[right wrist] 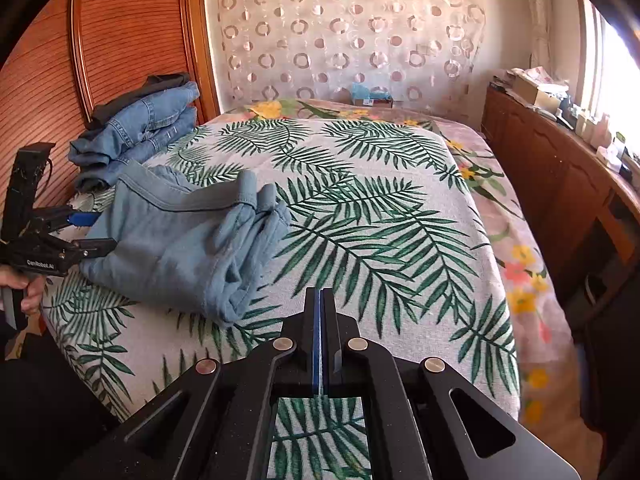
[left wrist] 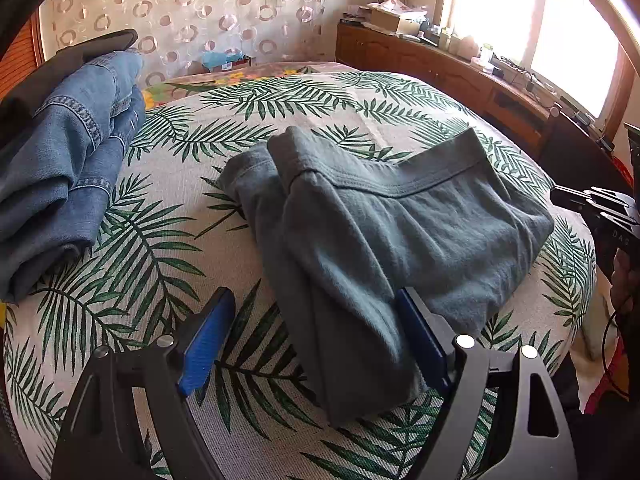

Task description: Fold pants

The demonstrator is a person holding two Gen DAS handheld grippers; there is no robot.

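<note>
The right gripper is hovering with fingers pressed together on nothing, the left gripper is straddling the grey-blue pants with fingers spread wide, lying folded on the bed near stacked jeans.

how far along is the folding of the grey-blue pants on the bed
Mostly done: the grey-blue pants lie folded into a compact bundle on the leaf-print bedspread. In hand: nothing. The right gripper is shut and empty, clear of the cloth; the left gripper is open with a fold between its fingers, not pinched. Left: perhaps tidying the loose end, or moving the bundle to the folded jeans.
</note>
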